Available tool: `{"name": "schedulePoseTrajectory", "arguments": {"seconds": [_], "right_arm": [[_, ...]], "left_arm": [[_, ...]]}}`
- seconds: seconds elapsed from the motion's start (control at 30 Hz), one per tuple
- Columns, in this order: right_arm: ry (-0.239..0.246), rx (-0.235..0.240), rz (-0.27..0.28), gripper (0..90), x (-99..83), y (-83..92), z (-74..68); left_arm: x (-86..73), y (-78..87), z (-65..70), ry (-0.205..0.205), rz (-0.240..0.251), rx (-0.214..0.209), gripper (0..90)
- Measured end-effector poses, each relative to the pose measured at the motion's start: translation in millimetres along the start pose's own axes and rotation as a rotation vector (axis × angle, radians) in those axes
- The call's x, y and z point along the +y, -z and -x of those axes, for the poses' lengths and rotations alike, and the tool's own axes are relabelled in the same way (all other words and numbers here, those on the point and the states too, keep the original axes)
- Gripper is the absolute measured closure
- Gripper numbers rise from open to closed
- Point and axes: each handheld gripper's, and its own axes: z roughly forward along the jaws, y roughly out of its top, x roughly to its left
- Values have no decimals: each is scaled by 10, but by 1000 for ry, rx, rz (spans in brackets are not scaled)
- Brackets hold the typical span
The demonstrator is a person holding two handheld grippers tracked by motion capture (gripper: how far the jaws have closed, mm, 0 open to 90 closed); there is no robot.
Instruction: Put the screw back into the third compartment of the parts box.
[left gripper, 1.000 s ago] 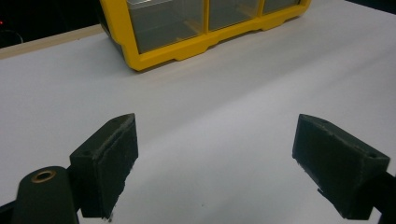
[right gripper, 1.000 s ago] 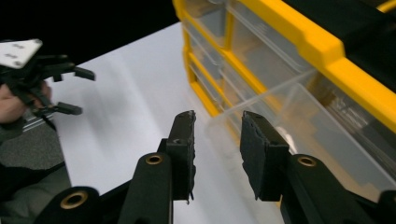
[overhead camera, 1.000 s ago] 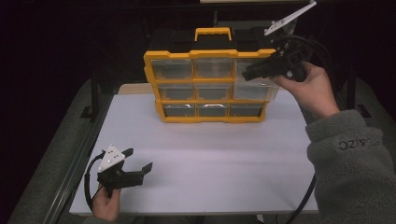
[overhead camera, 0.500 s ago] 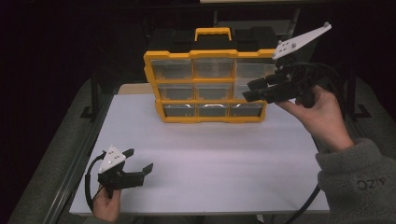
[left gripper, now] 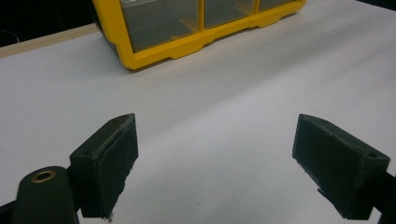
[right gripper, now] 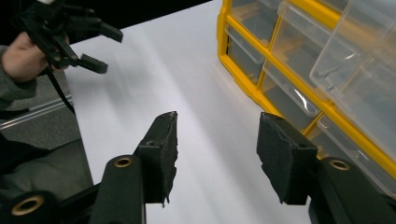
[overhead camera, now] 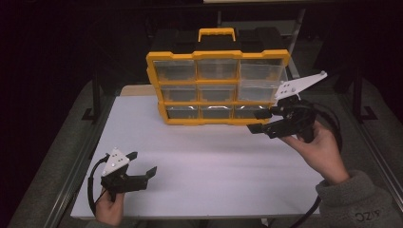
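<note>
A yellow and black organizer (overhead camera: 217,85) stands upright at the far side of a white table (overhead camera: 209,166), its carry handle (overhead camera: 216,33) on top. Its front is a grid of nine clear plastic drawers, three rows of three. The middle right drawer (overhead camera: 259,88) looks pulled slightly out of its slot.

The right hand-held gripper (overhead camera: 261,121) is held just in front of the organizer's lower right corner, near it but not touching. Its jaws stand partly apart with nothing between them, and they have just been opening. In the right gripper view the two black pads (right gripper: 161,151) frame bare table, with the drawers close by on the right.

The left hand-held gripper (overhead camera: 141,164) sits low at the near left of the table, well apart from the organizer, jaws wide open and empty. In the left gripper view its pads (left gripper: 108,161) frame bare table, with the organizer's lower left corner (left gripper: 135,56) beyond.

The drawers are likely light, stiff and smooth, so slippery to pinch; thin plastic could crack under a hard squeeze. The best hold is probably the small lip at a drawer's front edge. The organizer itself may tip or slide when a drawer is tugged, so a steadying touch may help
</note>
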Motion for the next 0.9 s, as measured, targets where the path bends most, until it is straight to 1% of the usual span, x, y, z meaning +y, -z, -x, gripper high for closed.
{"name": "schedulePoseTrajectory", "arguments": {"seconds": [0.13, 0.23, 0.3, 0.33, 0.43, 0.47, 0.53, 0.63, 0.67, 0.7, 0.8, 0.9], "right_arm": [[-3, -13, -1, 436, -136, -112, -11], [-14, -18, -7, 423, -260, -201, 3], [-33, -18, -10, 412, -340, -250, 15], [-32, -21, -7, 411, -383, -271, 20], [-47, -35, -8, 392, -513, -334, 26], [-55, -32, -11, 390, -558, -359, 32], [-65, -46, -19, 381, -661, -408, 46], [-87, -62, -20, 360, -773, -463, 73], [-92, -66, -22, 356, -810, -482, 83], [-96, -78, -25, 352, -850, -505, 93], [-99, -101, -24, 342, -936, -549, 110], [-119, -107, -25, 328, -1016, -595, 126]], "left_arm": [[-4, -1, -1, -1, 5, 1, 138], [-6, -1, -1, 3, 9, 2, 138], [-5, -1, 1, 1, 8, 2, 138], [-4, -2, 7, 5, 13, 1, 138], [-1, 5, 0, -11, 2, 1, 138], [-2, 6, -2, -15, -1, 2, 138], [-4, 5, 7, -7, 1, 1, 138], [-3, 4, 4, -14, -1, 1, 138], [-6, 2, 15, -2, -2, 0, 138], [-8, 0, 14, -7, -2, 1, 138], [-9, 0, 14, -5, 1, 1, 138], [-11, 1, 13, -4, 2, 0, 138]]}}
